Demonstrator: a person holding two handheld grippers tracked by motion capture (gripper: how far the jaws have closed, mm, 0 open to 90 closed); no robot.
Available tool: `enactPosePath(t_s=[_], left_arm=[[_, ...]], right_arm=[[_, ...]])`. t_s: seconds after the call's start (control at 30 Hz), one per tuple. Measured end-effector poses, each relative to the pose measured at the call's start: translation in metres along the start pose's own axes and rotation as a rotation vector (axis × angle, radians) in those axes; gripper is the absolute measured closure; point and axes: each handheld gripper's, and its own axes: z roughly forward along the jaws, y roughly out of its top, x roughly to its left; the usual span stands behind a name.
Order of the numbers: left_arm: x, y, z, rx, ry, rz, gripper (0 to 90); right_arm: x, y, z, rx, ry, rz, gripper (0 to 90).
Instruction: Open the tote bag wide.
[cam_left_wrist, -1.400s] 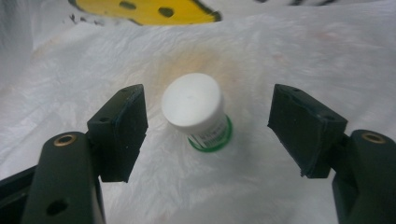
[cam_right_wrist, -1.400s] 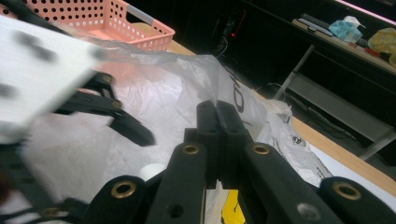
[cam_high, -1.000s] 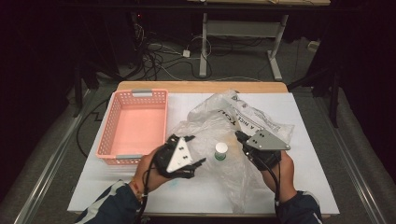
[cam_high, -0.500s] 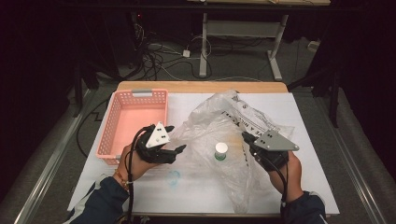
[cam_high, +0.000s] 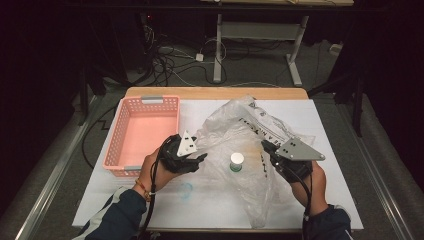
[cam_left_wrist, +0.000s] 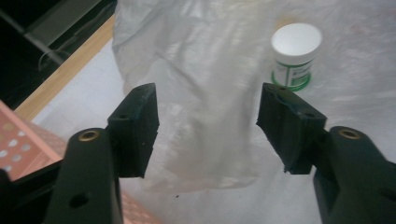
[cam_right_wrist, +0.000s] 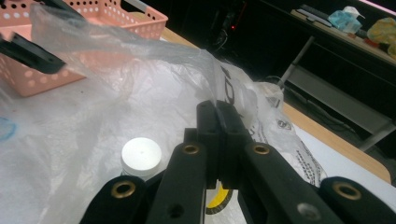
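The right gripper (cam_right_wrist: 217, 112) is clamped on a fold of the clear bag (cam_high: 240, 140) mid-table, the left gripper (cam_left_wrist: 205, 126), jaws apart and just closing, straddles its near edge untouched, and the jar (cam_high: 236, 162) shows blurred through the film.

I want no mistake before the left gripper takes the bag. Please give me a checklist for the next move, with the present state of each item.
1. Right gripper grips the plastic bag: ok, fingers shut on a fold.
2. Left gripper faces the bag's edge: ok; its fingers have just been closing, film between them, not yet pinched.
3. White-capped jar stands upright: ok.
4. Jar outside the left fingers' path: ok, it stands beyond them to one side.
5. Pink basket free to receive things: ok.
6. Jar inside or under the bag: cannot tell.
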Motion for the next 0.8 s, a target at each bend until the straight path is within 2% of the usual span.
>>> enactPosePath(t_s=[0.17,0.23,0.4,0.63,0.8], left_arm=[[0.003,-0.003,0.005,0.034,0.008,-0.003,55.0],[0.004,-0.003,0.006,0.043,-0.004,-0.004,65.9],[0.006,-0.001,0.000,0.043,-0.046,-0.013,82.7],[-0.001,0.004,-0.010,0.012,-0.087,-0.023,85.7],[-0.002,0.002,-0.013,0.016,-0.112,-0.025,85.9]], right_arm=[[0.001,0.001,-0.001,-0.008,0.025,-0.008,90.0],[0.001,0.001,0.000,-0.009,0.033,-0.012,90.0],[-0.002,-0.001,0.004,0.001,0.036,0.000,90.0],[-0.002,-0.005,0.007,0.014,0.023,-0.005,90.0],[-0.002,-0.006,0.009,0.020,0.010,-0.008,90.0]])
